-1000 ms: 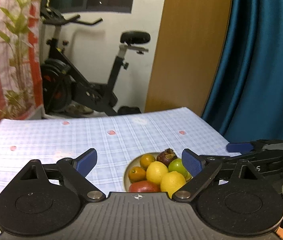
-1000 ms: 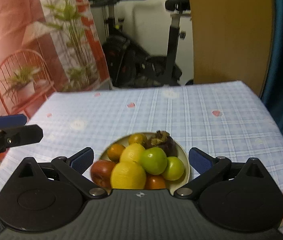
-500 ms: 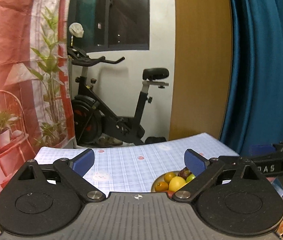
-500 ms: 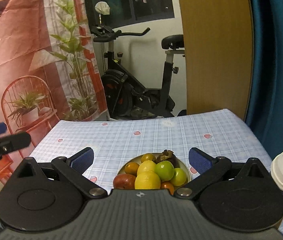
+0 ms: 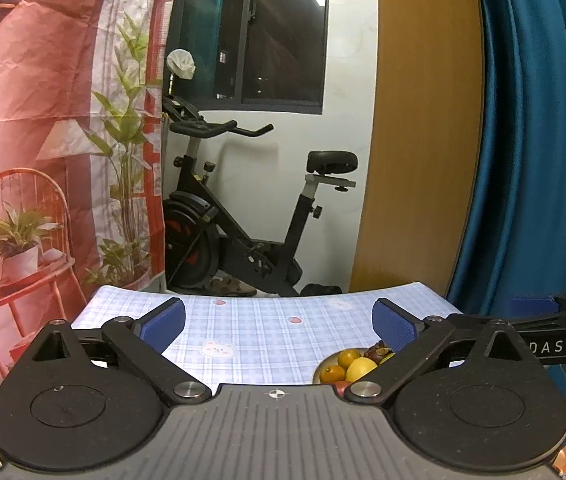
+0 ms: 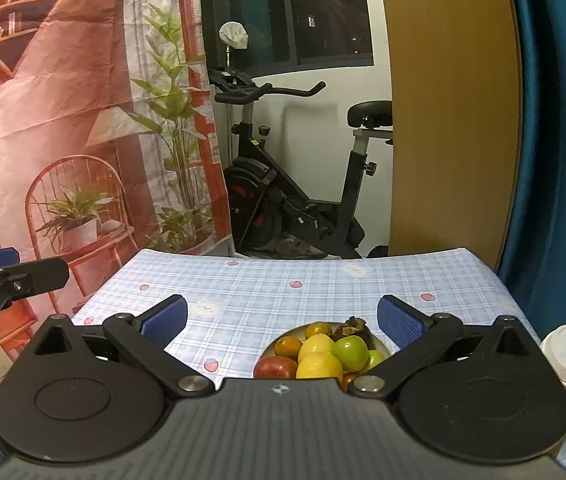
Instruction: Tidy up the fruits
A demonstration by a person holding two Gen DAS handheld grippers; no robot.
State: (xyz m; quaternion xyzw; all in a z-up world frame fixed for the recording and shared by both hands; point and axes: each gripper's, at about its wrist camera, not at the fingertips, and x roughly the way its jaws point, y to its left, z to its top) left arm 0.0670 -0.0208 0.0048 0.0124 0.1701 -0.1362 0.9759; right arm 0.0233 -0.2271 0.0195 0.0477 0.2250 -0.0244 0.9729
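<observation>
Both grippers, left gripper [image 5: 279, 322] just widening and right gripper [image 6: 283, 318] spread, pulled back from fruit bowl [image 6: 273, 346]

each hand-held gripper, left [image 5: 279, 320] and right [image 6: 283, 318], has a ribbed dark grey body, two round black discs, black angled link arms with silver pivot screws, textured blue pads [image 5: 393, 322], and a small white crosshair mark.
</observation>
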